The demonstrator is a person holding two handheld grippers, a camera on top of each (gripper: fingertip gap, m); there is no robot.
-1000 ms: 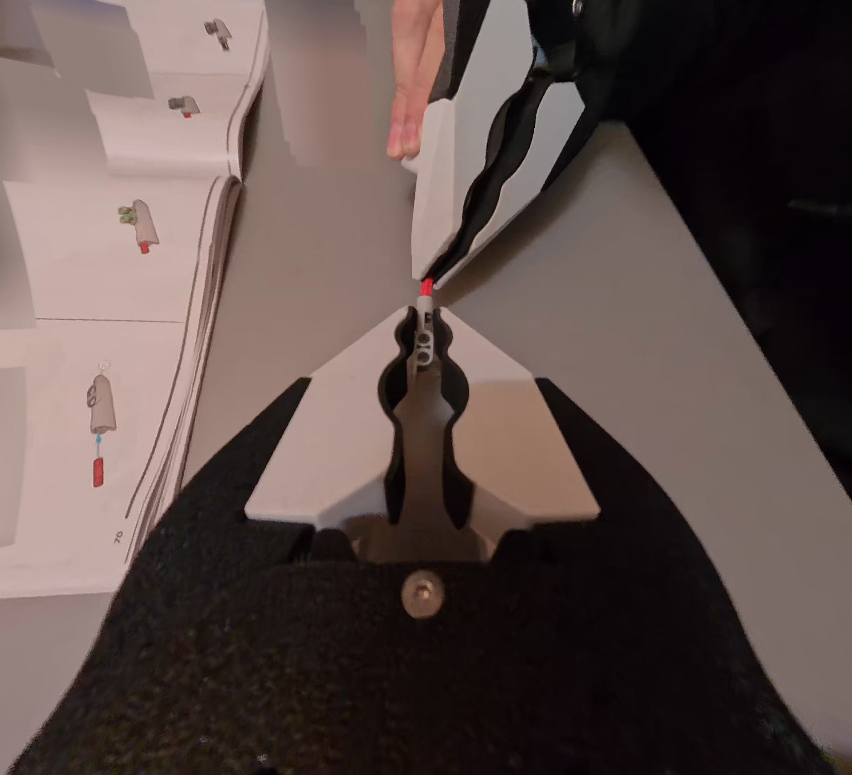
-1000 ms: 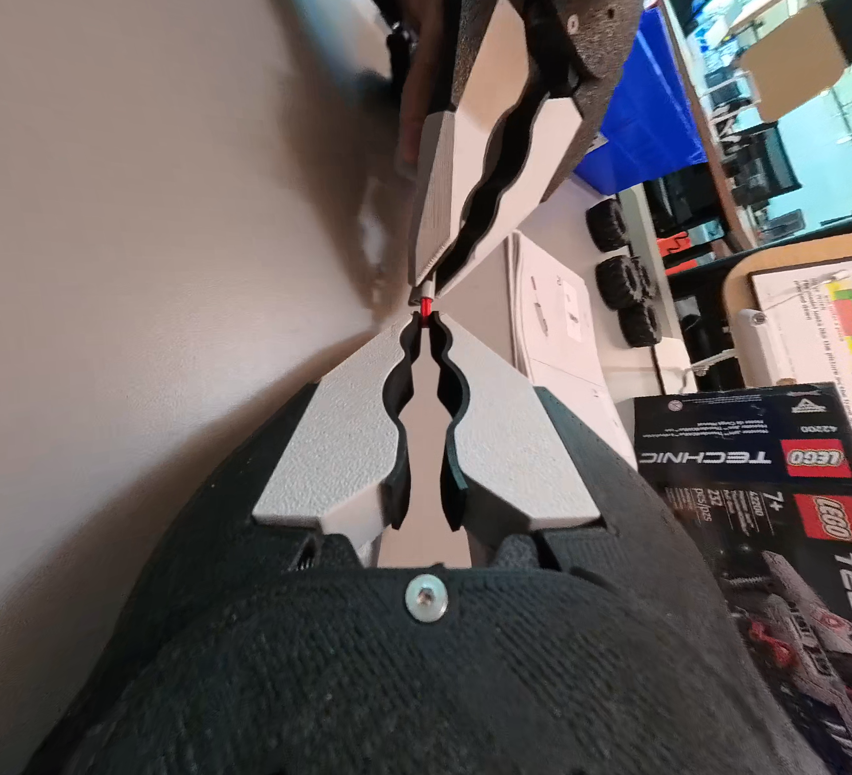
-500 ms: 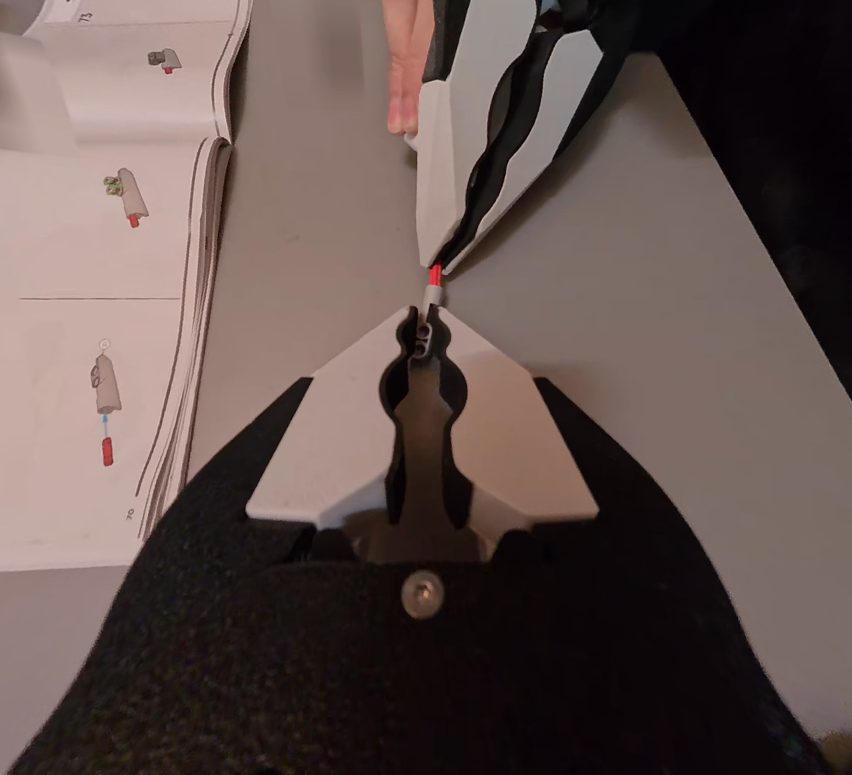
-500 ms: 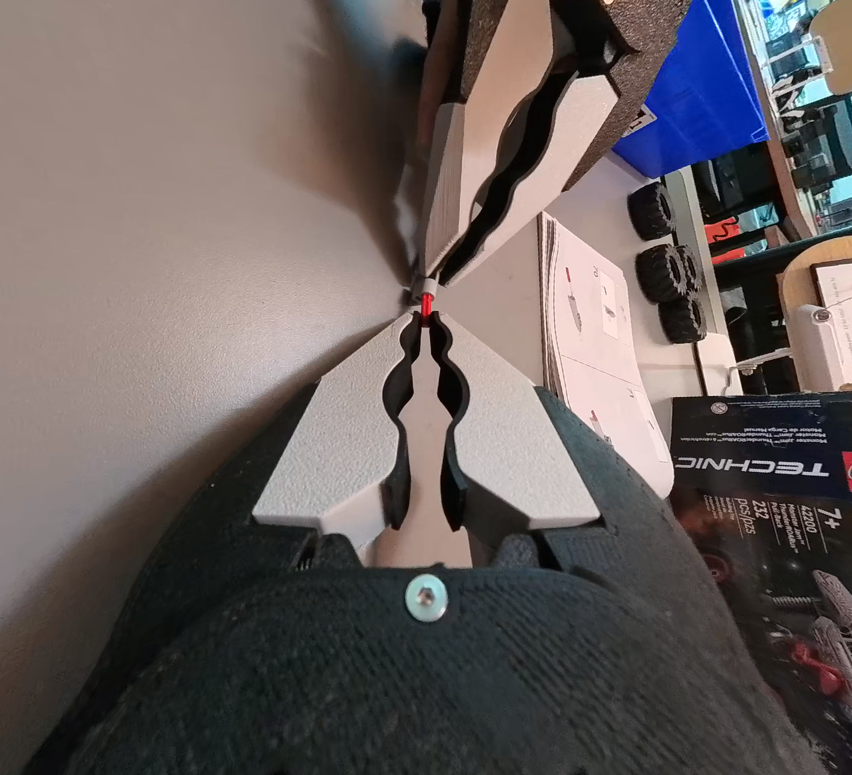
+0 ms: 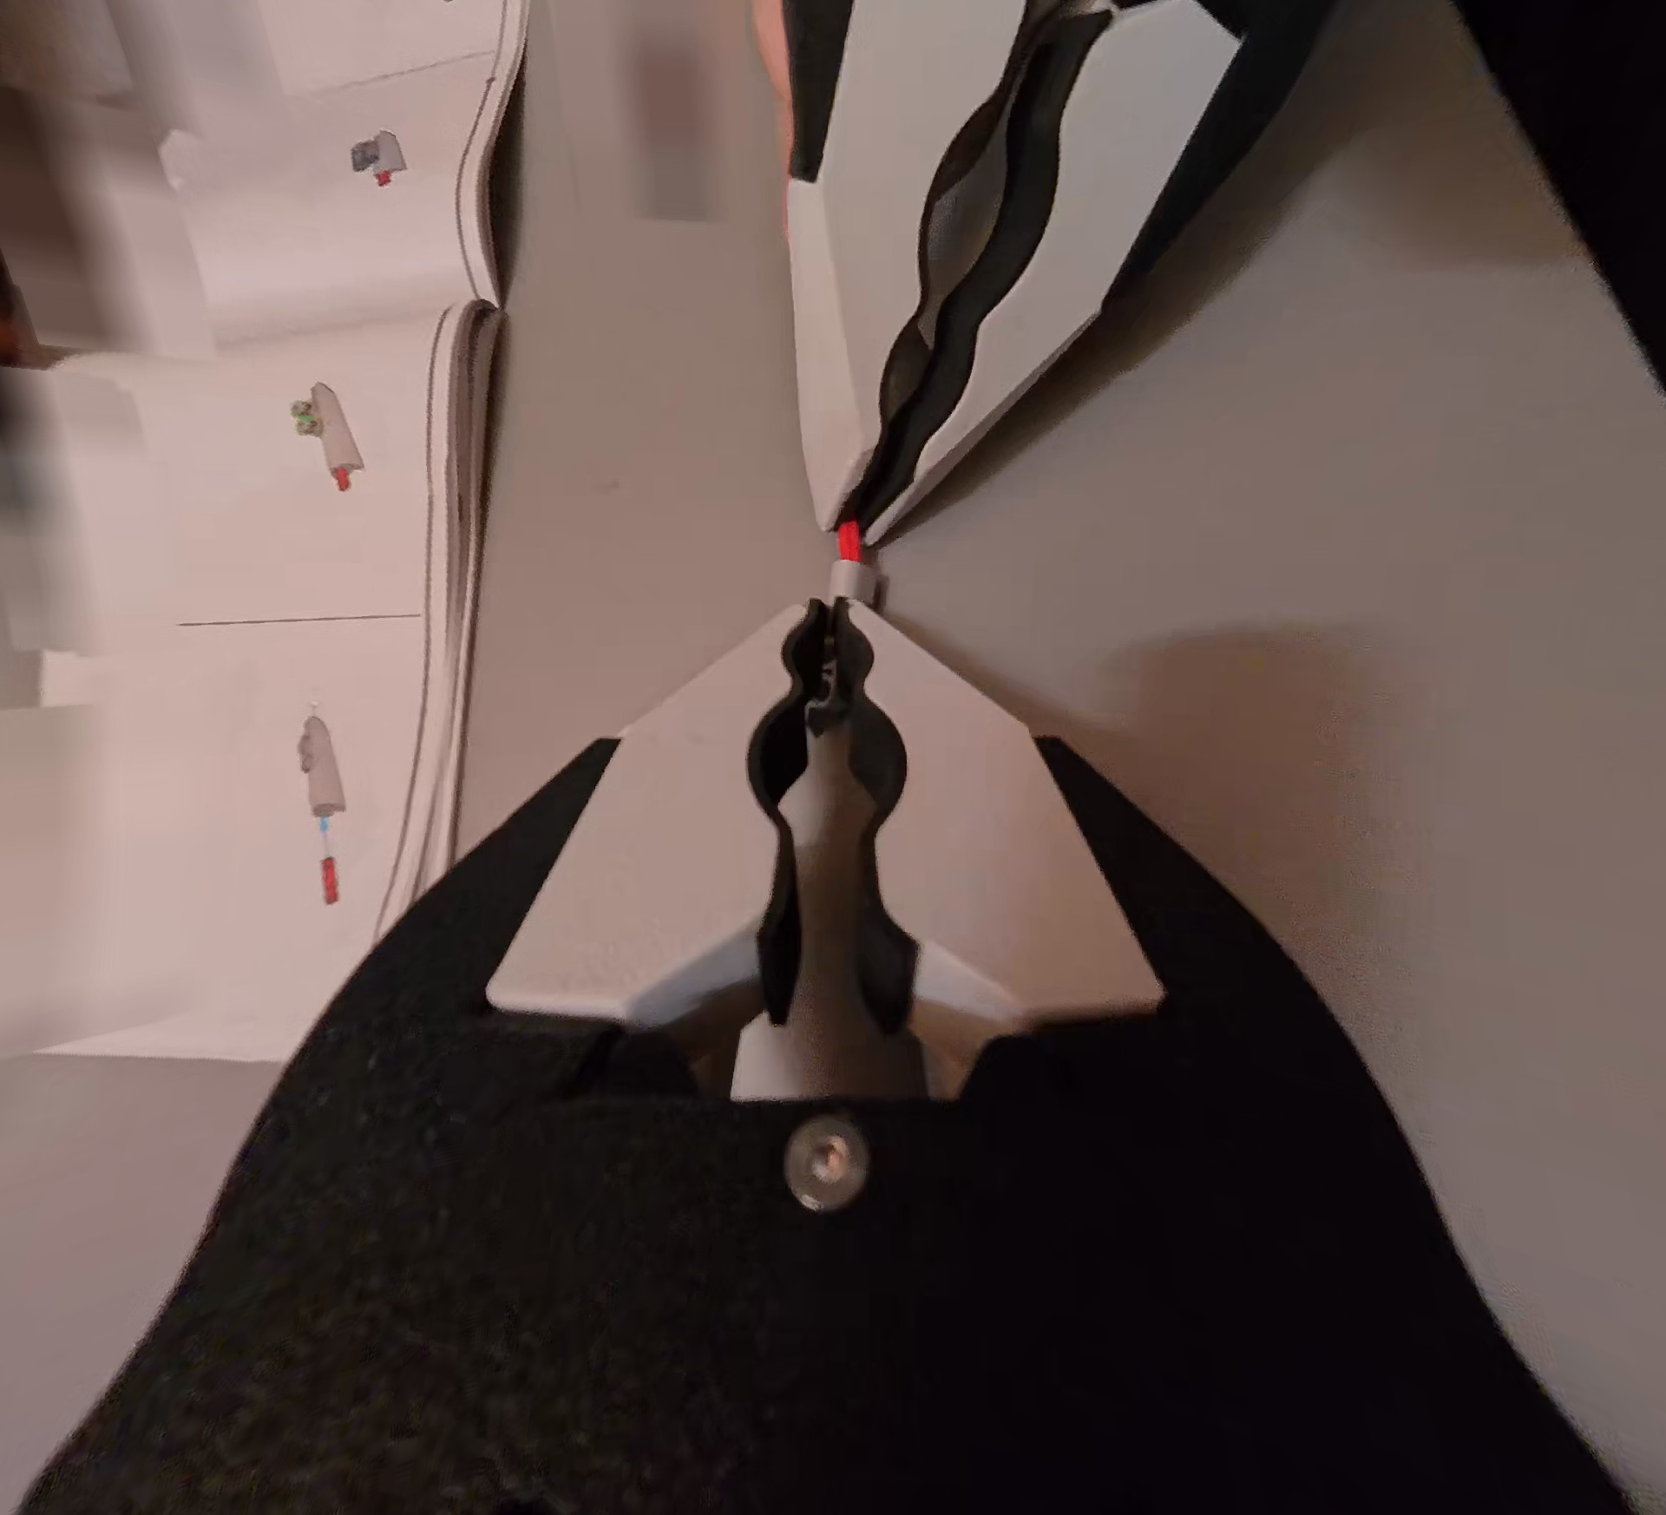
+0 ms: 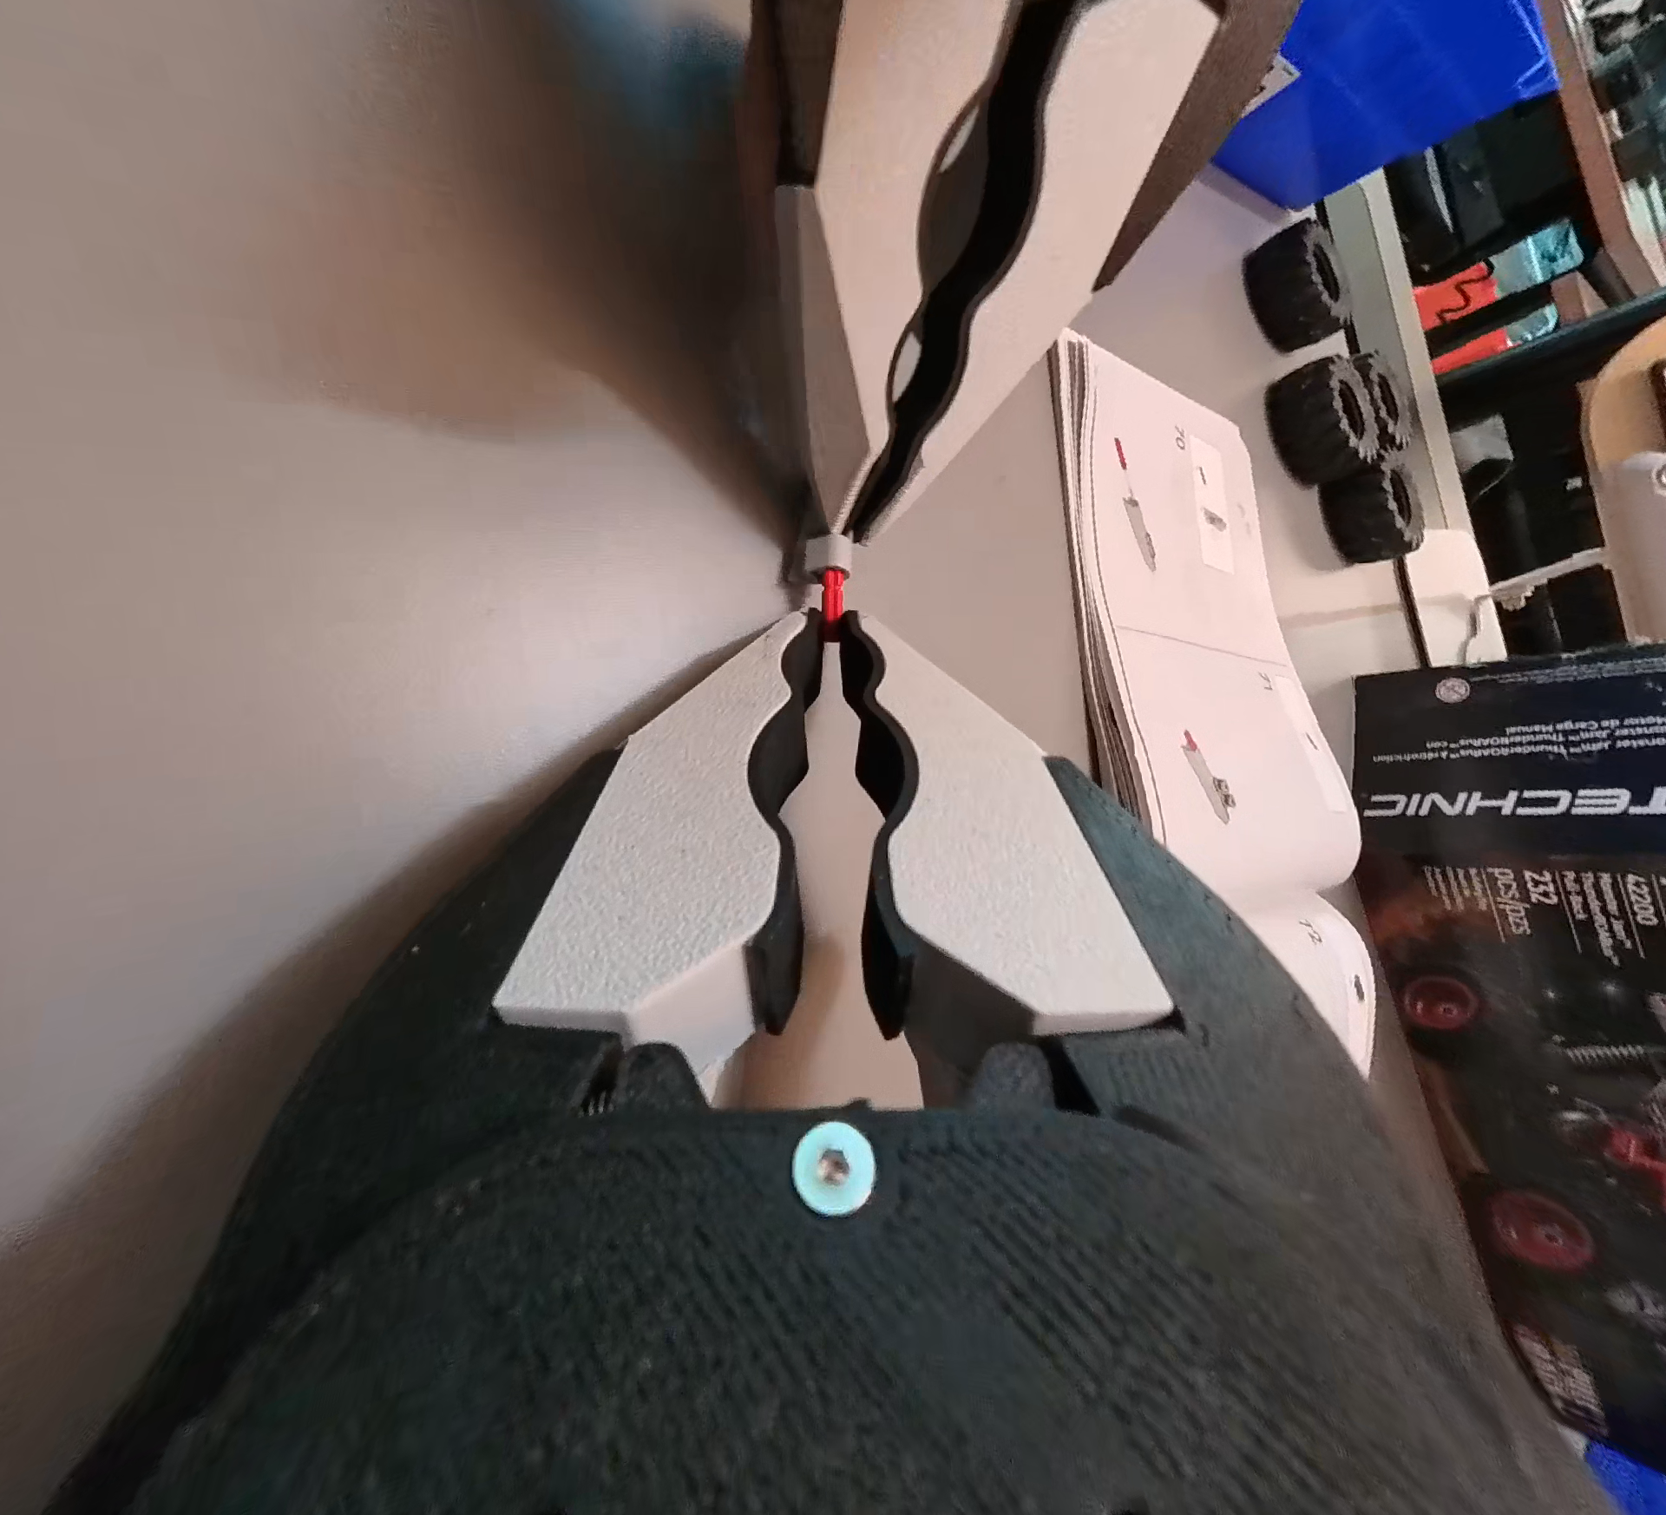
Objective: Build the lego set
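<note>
Left gripper [image 5: 834,615] clamped tight on small grey plastic connector piece [image 5: 852,576]. Right gripper [image 6: 831,622] pinches short red plastic axle [image 6: 831,595] at tips. Grippers oppose tip-to-tip above grey tabletop [image 5: 1262,750], aligning axle with connector bore for push-in. Open paper instruction booklet [image 5: 270,480] nearby for reference.

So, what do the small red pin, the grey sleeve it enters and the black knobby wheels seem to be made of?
Small red pin: glossy hard plastic, judging by its even colour and shine. Grey sleeve: matte moulded plastic, smooth and uniform. Black knobby wheels: probably rubber, dull with deep tread. The left claw grips the sleeve; the right claw grips the pin.
</note>
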